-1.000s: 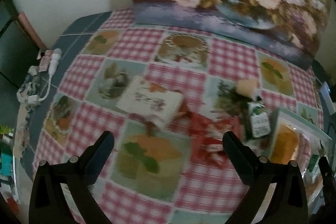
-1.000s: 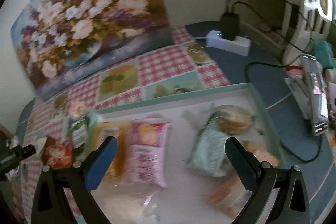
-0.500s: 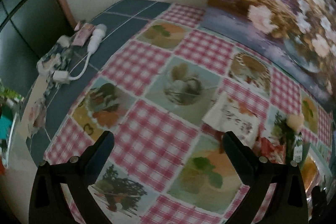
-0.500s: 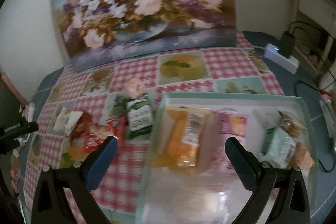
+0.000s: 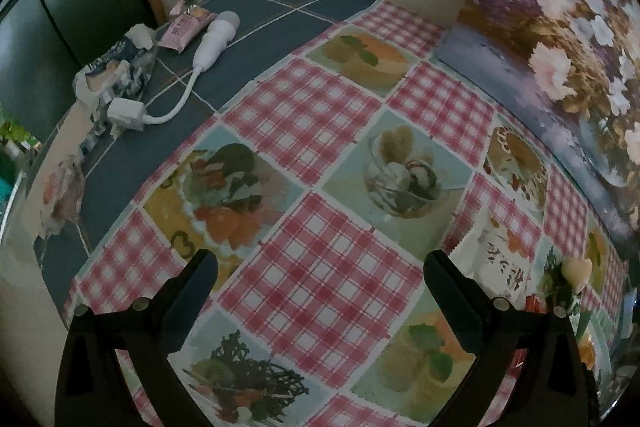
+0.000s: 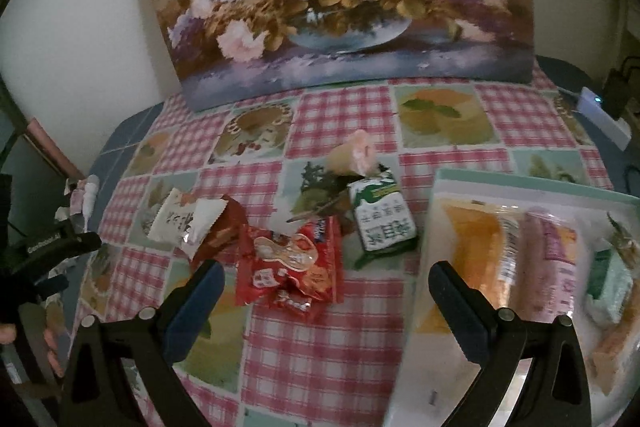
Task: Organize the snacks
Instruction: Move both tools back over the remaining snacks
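Now right gripper [image 6: 326, 291] wide, empty — crinkled red foil snack packets [image 6: 290, 263] just ahead between fingers; left gripper [image 5: 320, 279] wide, farther left.

You see a pink-and-white checked cloth [image 6: 332, 355] with fruit squares on the counter, a red packet [image 6: 294, 267], a green-and-white pouch [image 6: 382, 219] (white lettering), and a pale-green-rimmed tray [image 6: 532, 181].

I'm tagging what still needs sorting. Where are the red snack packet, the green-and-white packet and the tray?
red snack packet [image 6: 290, 263], right wrist view, middle of its printed front.
green-and-white packet [image 6: 382, 217], right wrist view, its white label.
tray [image 6: 520, 181], right wrist view, its far rim.
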Motion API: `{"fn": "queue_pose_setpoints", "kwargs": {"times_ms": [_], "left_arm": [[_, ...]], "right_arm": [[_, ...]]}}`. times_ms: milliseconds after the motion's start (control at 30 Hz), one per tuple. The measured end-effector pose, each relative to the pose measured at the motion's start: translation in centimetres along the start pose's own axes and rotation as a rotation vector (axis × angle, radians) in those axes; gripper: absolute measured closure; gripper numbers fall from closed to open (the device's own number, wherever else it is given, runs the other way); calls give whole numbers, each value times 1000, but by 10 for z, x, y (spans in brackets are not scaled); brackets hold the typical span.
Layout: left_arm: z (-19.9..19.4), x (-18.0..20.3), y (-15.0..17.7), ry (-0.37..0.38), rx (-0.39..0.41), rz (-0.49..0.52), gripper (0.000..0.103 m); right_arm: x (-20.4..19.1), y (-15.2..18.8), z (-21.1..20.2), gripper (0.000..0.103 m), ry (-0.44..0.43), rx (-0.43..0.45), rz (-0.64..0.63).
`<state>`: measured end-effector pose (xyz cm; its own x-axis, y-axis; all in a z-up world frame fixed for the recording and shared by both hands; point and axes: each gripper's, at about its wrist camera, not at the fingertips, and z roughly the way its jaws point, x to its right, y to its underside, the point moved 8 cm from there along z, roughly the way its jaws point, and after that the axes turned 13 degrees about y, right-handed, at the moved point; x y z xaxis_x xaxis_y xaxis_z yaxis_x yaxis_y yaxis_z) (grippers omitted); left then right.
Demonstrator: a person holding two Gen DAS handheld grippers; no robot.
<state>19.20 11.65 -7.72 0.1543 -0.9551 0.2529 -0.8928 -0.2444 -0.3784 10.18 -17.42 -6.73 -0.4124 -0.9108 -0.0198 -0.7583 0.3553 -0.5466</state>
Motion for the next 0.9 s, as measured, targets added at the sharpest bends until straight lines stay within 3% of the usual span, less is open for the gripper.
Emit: {"fn": "queue_pose_setpoints", "kwargs": {"times_ms": [300, 400, 500, 633, 900], "left_arm": [[15, 17, -6, 21, 8, 58, 1], [24, 27, -4, 91, -27, 30, 1], [29, 38, -5, 213, -29, -10, 1], [34, 53, -7, 206, -21, 34, 1], [54, 76, -4, 272, -51, 34, 1]], "right_arm": [[-17, -5, 18, 0, -57, -27, -4], [-21, -5, 25, 0, -58, -40, -12], [-27, -5, 30, 0, -52, -49, -27], [-33, -3, 38, 0, -53, -72, -38], [-48, 2, 50, 3, -35, -83, -112]]}}
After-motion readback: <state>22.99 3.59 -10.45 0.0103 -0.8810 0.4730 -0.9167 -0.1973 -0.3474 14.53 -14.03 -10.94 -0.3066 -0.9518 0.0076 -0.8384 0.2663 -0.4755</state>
